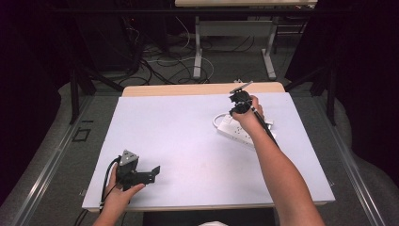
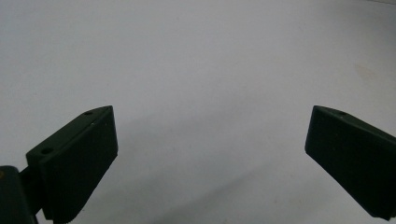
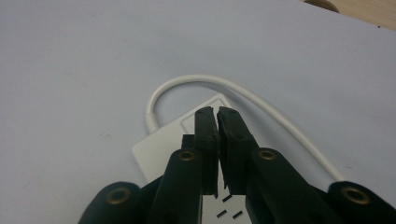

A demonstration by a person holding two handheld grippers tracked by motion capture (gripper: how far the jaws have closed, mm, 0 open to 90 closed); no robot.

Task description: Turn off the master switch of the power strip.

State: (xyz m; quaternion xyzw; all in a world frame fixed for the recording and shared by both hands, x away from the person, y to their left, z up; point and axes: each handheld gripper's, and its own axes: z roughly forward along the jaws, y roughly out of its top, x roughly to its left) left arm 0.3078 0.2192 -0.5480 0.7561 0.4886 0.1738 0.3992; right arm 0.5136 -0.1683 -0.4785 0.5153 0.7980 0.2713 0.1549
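Note:
A white power strip (image 1: 234, 128) lies on the right half of the pale mat (image 1: 188, 136), its white cable (image 1: 219, 117) looping off its far end. My right gripper (image 1: 239, 104) hovers just over that far end, tips pointing down. In the right gripper view its jaws are pressed together, my right gripper (image 3: 216, 112) shut with nothing visible between them, above the power strip (image 3: 159, 149) where the cable (image 3: 261, 100) leaves it; socket slots show below. My left gripper (image 1: 155, 172) rests near the front left corner, and my left gripper (image 2: 212, 135) stands wide open over bare mat.
The mat covers a wooden table whose far edge (image 1: 202, 88) shows beyond it. Behind the table, the white legs of another table (image 1: 197, 56) and loose cables (image 1: 160, 66) lie on the floor. Dark curtains stand at both sides.

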